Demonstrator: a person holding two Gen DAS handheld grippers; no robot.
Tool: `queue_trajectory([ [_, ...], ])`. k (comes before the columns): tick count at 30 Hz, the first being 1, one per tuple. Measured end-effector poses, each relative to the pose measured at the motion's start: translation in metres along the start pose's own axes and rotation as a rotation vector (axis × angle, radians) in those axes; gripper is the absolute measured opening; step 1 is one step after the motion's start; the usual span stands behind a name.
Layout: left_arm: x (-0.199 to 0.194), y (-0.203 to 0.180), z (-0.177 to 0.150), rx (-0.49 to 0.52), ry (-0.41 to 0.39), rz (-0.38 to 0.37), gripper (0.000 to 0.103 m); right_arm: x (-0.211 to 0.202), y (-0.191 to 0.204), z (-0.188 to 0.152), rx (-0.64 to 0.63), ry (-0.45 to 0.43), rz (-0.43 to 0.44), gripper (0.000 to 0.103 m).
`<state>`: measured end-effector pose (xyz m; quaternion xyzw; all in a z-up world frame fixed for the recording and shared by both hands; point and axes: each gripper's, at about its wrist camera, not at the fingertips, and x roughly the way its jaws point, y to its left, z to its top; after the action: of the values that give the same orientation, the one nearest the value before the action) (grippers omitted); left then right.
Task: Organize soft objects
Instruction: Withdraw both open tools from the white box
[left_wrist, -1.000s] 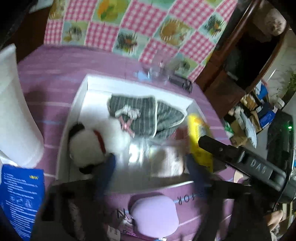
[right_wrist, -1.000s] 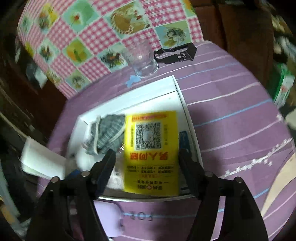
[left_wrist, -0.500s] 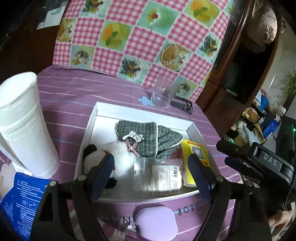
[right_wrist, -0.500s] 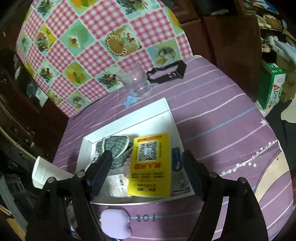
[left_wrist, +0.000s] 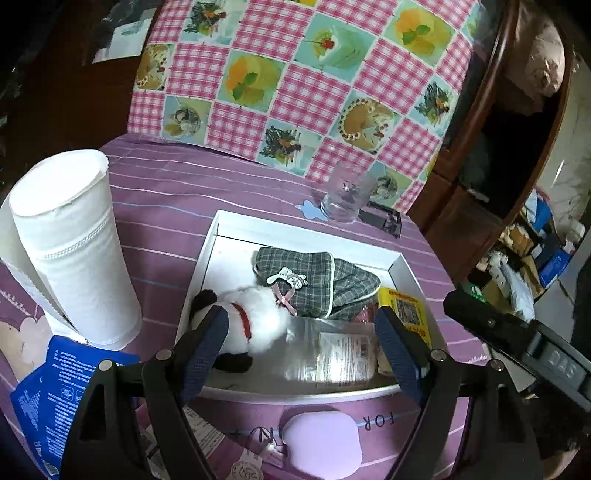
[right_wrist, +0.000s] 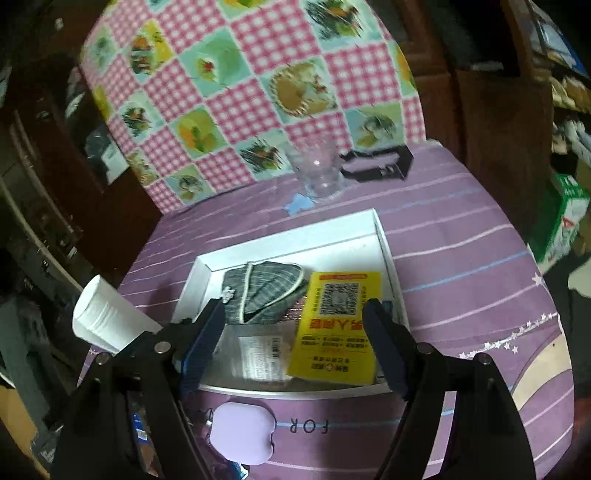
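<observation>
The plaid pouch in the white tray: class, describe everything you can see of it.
The plaid pouch is soft grey-green checked fabric with pale piping along its edges. A small white charm and a pink bow hang at its front. It lies slumped toward the back of the white tray. The panda toy touches its near left side, and the yellow packet lies by its right end. Neither gripper touches it.

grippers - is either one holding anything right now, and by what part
Nothing is held. The left gripper and right gripper are both open, with nothing between their fingers, above the white tray of soft items.
</observation>
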<state>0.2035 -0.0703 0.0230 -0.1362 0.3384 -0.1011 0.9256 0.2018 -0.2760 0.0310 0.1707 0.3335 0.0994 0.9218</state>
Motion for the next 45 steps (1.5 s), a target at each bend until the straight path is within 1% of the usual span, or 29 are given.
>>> queue_trajectory([
  [2, -0.002, -0.004, -0.001, 0.016, 0.007, -0.002, 0.080, -0.002, 0.005, -0.007, -0.029, -0.007, -0.011, 0.077],
  [4, -0.007, -0.007, -0.003, 0.035, 0.010, 0.011, 0.080, -0.009, 0.007, -0.018, -0.044, -0.034, -0.021, 0.077],
  [9, -0.024, -0.010, -0.011, 0.079, -0.002, 0.012, 0.081, -0.029, 0.009, -0.026, -0.037, -0.079, -0.060, 0.077],
  [11, -0.029, -0.012, -0.016, 0.121, 0.004, 0.019, 0.082, -0.033, 0.009, -0.030, -0.024, -0.061, -0.098, 0.077],
  [14, -0.031, -0.009, -0.026, 0.158, 0.005, 0.054, 0.082, -0.031, 0.011, -0.038, -0.044, -0.021, -0.080, 0.077],
  [19, -0.040, 0.006, -0.033, 0.110, 0.002, 0.050, 0.082, -0.028, 0.011, -0.051, -0.053, -0.005, -0.061, 0.076],
  [22, -0.051, 0.015, -0.038, 0.095, -0.039, 0.061, 0.082, -0.028, 0.008, -0.056, -0.043, -0.005, -0.040, 0.075],
  [25, -0.060, 0.024, -0.044, 0.078, -0.090, 0.098, 0.082, -0.025, 0.005, -0.062, -0.024, -0.006, -0.040, 0.075],
  [27, -0.062, 0.029, -0.044, 0.054, -0.074, 0.092, 0.082, -0.019, 0.003, -0.064, 0.005, 0.017, -0.030, 0.075],
  [29, -0.061, 0.034, -0.043, 0.028, -0.048, 0.066, 0.082, -0.015, 0.003, -0.066, 0.007, 0.038, -0.008, 0.070],
  [30, -0.062, 0.035, -0.043, 0.019, -0.047, 0.069, 0.082, -0.014, 0.005, -0.067, -0.002, 0.043, -0.004, 0.069],
  [33, -0.060, 0.033, -0.046, 0.044, -0.051, 0.103, 0.082, -0.013, 0.009, -0.070, -0.034, 0.041, -0.009, 0.068],
  [36, -0.055, 0.028, -0.049, 0.089, -0.031, 0.133, 0.082, -0.009, 0.014, -0.073, -0.064, 0.060, -0.023, 0.068],
  [37, -0.052, 0.027, -0.050, 0.098, -0.013, 0.141, 0.082, -0.007, 0.015, -0.074, -0.073, 0.067, -0.040, 0.068],
  [40, -0.048, 0.027, -0.051, 0.106, 0.016, 0.124, 0.082, -0.007, 0.019, -0.075, -0.102, 0.077, -0.184, 0.069],
  [41, -0.048, 0.026, -0.051, 0.106, 0.019, 0.117, 0.082, -0.008, 0.019, -0.075, -0.109, 0.070, -0.209, 0.069],
  [43, -0.049, 0.024, -0.051, 0.109, 0.022, 0.099, 0.082, -0.011, 0.017, -0.074, -0.099, 0.067, -0.188, 0.068],
  [45, -0.050, 0.023, -0.051, 0.106, 0.026, 0.081, 0.082, -0.011, 0.009, -0.073, -0.032, 0.076, -0.148, 0.068],
])
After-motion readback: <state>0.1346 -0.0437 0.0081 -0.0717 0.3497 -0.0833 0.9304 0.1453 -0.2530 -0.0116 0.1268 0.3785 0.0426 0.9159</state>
